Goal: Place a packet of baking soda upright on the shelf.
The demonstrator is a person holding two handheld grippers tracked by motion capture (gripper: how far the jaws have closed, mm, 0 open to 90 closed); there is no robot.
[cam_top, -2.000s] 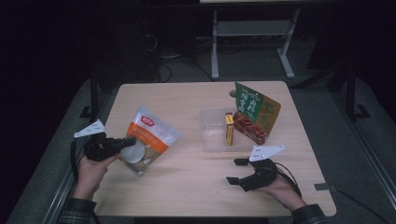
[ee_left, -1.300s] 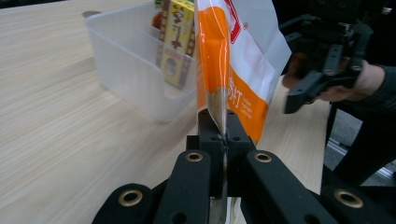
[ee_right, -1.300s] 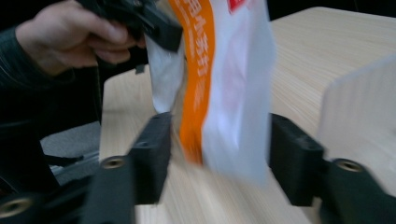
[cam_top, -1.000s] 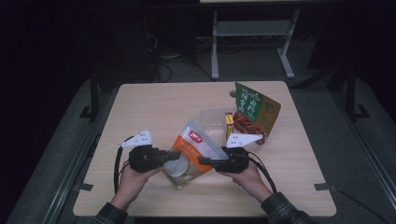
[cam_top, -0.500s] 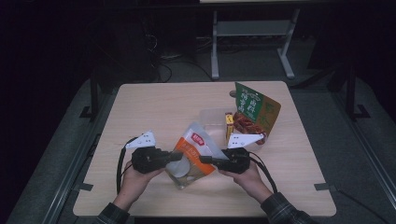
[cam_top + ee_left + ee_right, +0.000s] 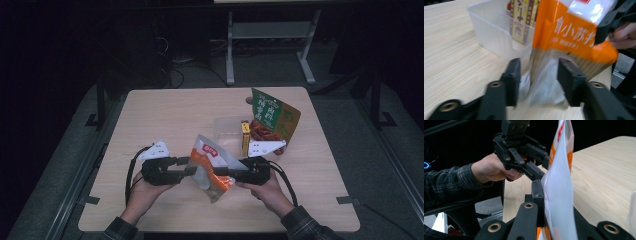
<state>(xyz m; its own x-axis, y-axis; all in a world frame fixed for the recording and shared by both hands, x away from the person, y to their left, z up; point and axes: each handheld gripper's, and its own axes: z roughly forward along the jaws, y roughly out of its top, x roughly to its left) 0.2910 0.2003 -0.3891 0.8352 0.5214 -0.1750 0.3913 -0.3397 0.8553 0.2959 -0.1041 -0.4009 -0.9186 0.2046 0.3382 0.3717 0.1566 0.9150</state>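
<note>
Now, mid-handover above the table point(image 6: 150, 115): orange-and-white snack pouch point(image 6: 212, 167) up off the wood, between the two claws, just in front of the clear plastic bin point(image 6: 227, 131). Right gripper point(image 6: 226, 171) clenched on the pouch's edge, pads pinching the white film tight in its own view point(image 6: 554, 202). Left gripper point(image 6: 186, 167) just been opening, jaws now parted on either side of the pouch's lower corner point(image 6: 549, 75), no pad pressing, grip released. Blurred, that close view, so print on the pouch only half legible, top cut off by the frame. Yellow box point(image 6: 245, 137) standing in the bin, partly masked. Green bag point(image 6: 272, 117) leaning behind it, its base hidden.
</note>
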